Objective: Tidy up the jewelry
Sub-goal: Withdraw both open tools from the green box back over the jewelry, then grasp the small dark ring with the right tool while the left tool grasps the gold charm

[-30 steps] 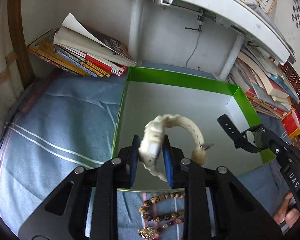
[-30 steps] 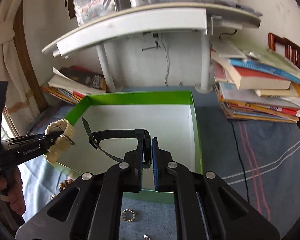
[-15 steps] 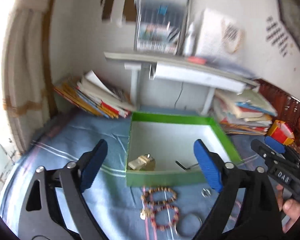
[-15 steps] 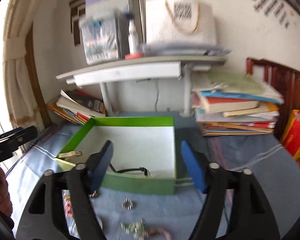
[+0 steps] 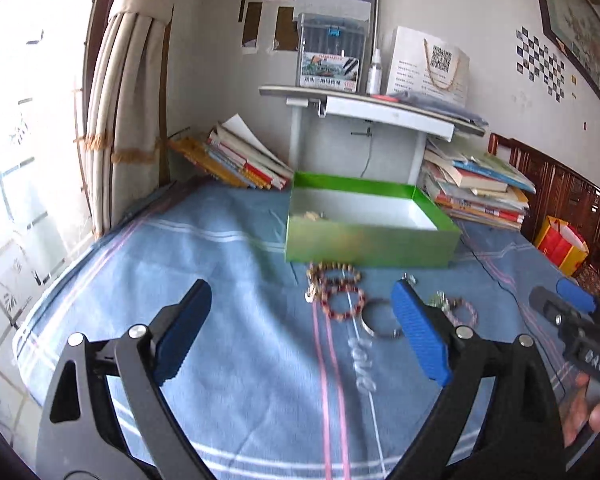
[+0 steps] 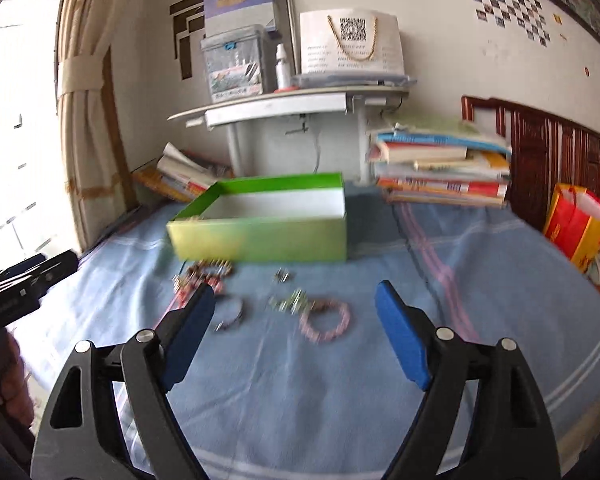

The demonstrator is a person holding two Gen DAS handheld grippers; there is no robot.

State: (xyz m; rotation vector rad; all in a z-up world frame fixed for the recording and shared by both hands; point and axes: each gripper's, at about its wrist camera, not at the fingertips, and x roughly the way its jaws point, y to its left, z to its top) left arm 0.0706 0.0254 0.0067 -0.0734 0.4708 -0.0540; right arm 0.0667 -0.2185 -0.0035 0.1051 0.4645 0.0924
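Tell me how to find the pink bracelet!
Find the green box on the blue blanket. Jewelry lies on the blanket in front of it. The pink bracelet is the ring of pale pink beads farthest right in the right wrist view; the beaded ones near the box's left corner are darker.

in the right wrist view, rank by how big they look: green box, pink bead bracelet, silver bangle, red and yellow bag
1. green box, clearly largest
2. red and yellow bag
3. pink bead bracelet and silver bangle: they look about alike, and the blur leaves it unsure, so no ranking between them
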